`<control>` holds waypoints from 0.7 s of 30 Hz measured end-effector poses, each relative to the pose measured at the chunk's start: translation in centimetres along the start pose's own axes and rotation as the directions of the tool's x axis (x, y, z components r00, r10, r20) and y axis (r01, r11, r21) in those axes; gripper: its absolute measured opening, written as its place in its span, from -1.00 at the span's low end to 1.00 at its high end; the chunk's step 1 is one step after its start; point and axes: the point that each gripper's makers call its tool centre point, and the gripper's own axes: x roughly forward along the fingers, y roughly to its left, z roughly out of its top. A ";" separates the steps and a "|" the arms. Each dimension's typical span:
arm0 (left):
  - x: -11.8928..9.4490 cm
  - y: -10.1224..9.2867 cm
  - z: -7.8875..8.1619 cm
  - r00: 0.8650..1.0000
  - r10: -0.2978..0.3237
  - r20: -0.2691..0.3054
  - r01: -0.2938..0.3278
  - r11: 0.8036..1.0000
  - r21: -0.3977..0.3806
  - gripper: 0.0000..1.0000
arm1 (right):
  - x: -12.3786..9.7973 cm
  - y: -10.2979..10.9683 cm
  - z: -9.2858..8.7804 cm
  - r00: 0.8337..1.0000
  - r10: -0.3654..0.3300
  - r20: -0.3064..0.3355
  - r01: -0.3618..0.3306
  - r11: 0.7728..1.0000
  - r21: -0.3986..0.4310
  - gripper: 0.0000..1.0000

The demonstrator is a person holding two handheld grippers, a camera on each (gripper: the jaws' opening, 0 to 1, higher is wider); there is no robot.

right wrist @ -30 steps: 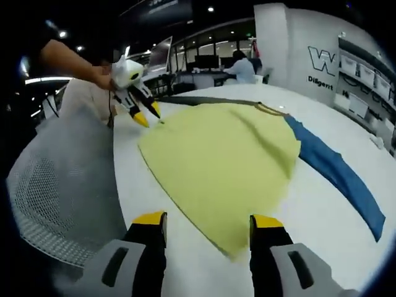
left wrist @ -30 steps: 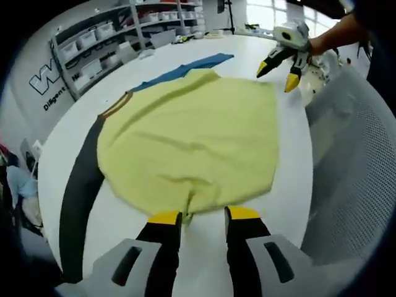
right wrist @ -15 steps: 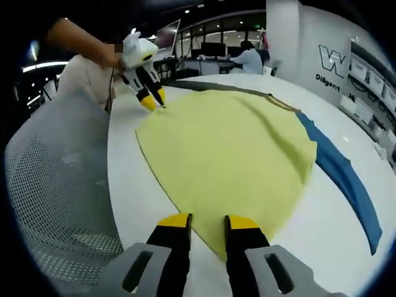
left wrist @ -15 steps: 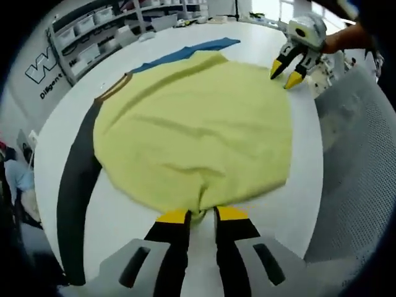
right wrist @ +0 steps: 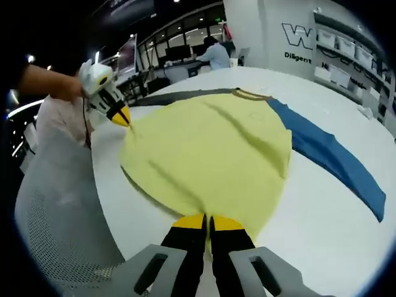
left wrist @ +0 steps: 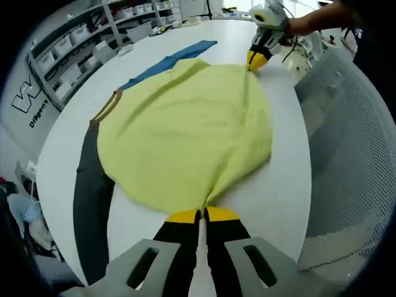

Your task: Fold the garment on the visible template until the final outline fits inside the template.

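Observation:
A yellow garment (left wrist: 185,136) lies spread on the round white table (left wrist: 284,185), with a blue sleeve (left wrist: 167,62) stretching to the far side and a dark grey sleeve (left wrist: 90,204) along the left. My left gripper (left wrist: 202,215) is shut on the near hem corner, where the cloth puckers. In the right gripper view the same garment (right wrist: 210,154) lies ahead, its blue sleeve (right wrist: 328,161) on the right and grey sleeve (right wrist: 179,96) at the back. My right gripper (right wrist: 208,219) is shut on the other hem corner. Each gripper also appears in the other's view: right gripper (left wrist: 253,59), left gripper (right wrist: 122,117).
A grey mesh chair (left wrist: 346,154) stands against the table's edge on the hem side, the same chair (right wrist: 55,216) at the left in the right gripper view. Shelves with bins (left wrist: 80,43) line the wall. A person (right wrist: 216,52) sits at a desk far behind.
Both grippers stood open just short of the hem a second ago. They moved in and their jaws have shut on the two hem corners.

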 end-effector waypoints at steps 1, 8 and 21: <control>-0.1 0.5 -0.3 1.000 0.017 -0.009 -0.017 1.000 -0.004 -0.87 | 0.1 -0.2 0.0 1.000 -0.011 -0.008 0.011 1.000 -0.005 -1.00; -0.2 2.3 -0.4 0.988 0.156 -0.002 -0.156 0.982 -0.103 -0.72 | 0.9 -1.4 -0.5 0.996 -0.067 -0.060 0.063 0.996 -0.066 -1.00; 3.2 -2.3 0.6 0.996 0.056 0.074 -0.033 0.958 -0.283 -0.29 | 1.2 -1.1 -0.7 0.995 -0.067 -0.078 0.060 0.994 -0.090 -1.00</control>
